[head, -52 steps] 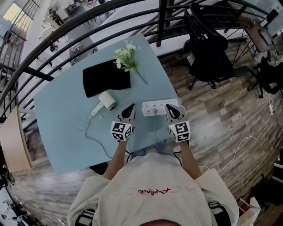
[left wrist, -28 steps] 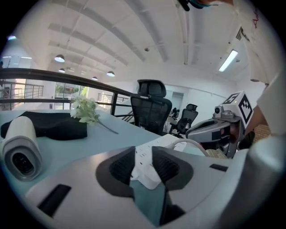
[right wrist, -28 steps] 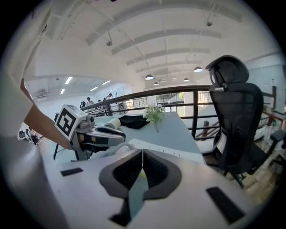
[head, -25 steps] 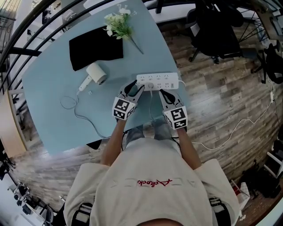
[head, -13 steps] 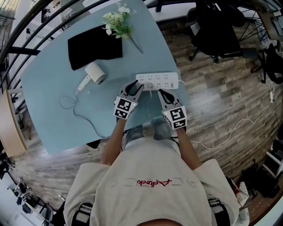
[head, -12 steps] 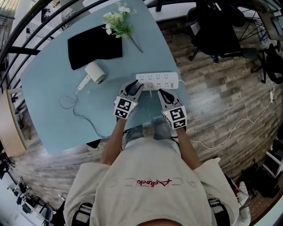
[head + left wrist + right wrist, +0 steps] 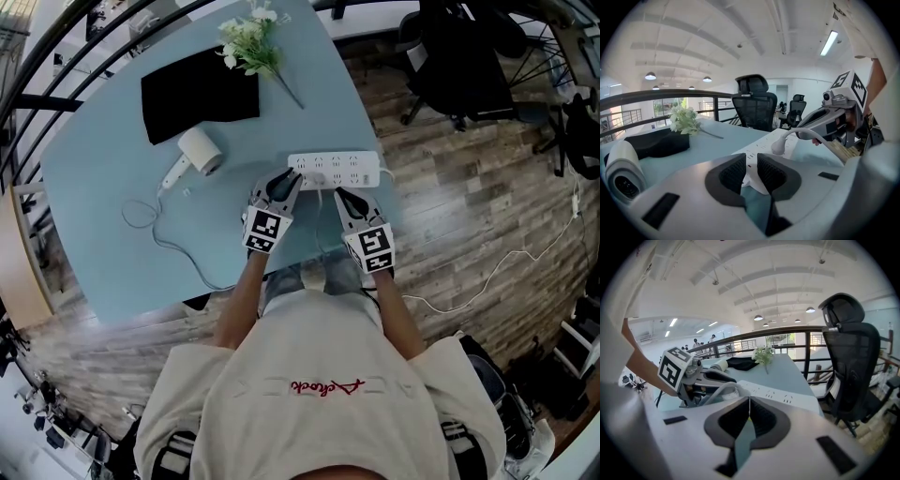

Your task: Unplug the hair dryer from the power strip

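1. Plug: white, seated in a socket on the strip's top face, nearer the strip's left end. Not pulled.
2. Strip: white, long, lies flat at the table's near right corner, lengthwise across the person's front.
3. Cord: grey-white. Rises from the plug in an arch, passes just beside the right gripper's tip, then drops toward the person. A further length lies in a loose loop on the table, left of the grippers.
4. Dryer: white, on its side mid-table, well apart from the strip and left of it. Barrel points to the near right, handle to the near left.
5. Left gripper: tip at the strip's left near corner. Jaws a narrow slit apart, nothing between the pads; the strip's end shows beyond the slit.
6. Right gripper: tip just short of the strip's near edge, right of the plug. Jaws closed pad to pad, only a hairline seam. Can't tell if the cord is nipped; it looks to run alongside.
7. Table: pale blue top.
8. Cloth: black, folded, at the far side, just beyond the dryer.
9. Flowers: white sprig w/ green leaves, at the cloth's far right corner, stem trailing to the right.
10. Chair: black office type, off the table's right side.
11. Floor: wood planks.
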A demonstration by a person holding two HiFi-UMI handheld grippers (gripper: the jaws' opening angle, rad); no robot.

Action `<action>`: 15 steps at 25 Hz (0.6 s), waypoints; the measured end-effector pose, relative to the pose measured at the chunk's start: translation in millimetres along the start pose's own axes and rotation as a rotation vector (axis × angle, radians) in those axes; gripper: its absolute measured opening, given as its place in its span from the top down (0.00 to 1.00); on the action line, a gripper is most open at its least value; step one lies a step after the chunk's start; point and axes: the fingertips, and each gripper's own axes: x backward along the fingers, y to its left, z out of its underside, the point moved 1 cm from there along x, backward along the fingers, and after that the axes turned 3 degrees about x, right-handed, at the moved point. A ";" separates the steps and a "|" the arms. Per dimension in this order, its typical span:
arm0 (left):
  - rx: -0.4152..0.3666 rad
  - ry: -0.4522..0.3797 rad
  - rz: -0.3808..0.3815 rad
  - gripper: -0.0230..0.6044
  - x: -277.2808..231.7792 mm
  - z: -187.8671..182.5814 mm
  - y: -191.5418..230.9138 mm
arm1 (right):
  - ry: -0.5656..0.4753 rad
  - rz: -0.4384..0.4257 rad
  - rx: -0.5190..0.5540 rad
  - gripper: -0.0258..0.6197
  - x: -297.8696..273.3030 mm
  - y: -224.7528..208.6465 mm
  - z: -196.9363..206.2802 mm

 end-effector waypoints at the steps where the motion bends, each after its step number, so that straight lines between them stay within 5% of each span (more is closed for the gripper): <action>1: 0.003 -0.001 -0.001 0.84 -0.2 0.0 0.1 | 0.002 -0.001 0.005 0.93 -0.5 0.0 0.5; 7: 0.014 -0.003 0.004 0.84 -0.2 0.4 -0.5 | -0.006 -0.038 -0.002 0.92 -4.5 6.2 2.6; 11: 0.017 -0.004 0.003 0.84 -0.3 -0.8 -1.0 | 0.005 -0.056 -0.003 0.79 -7.8 9.5 6.1; 15: 0.020 -0.004 0.005 0.84 0.1 -0.6 -1.4 | 0.023 -0.051 0.028 0.78 -10.4 9.9 10.0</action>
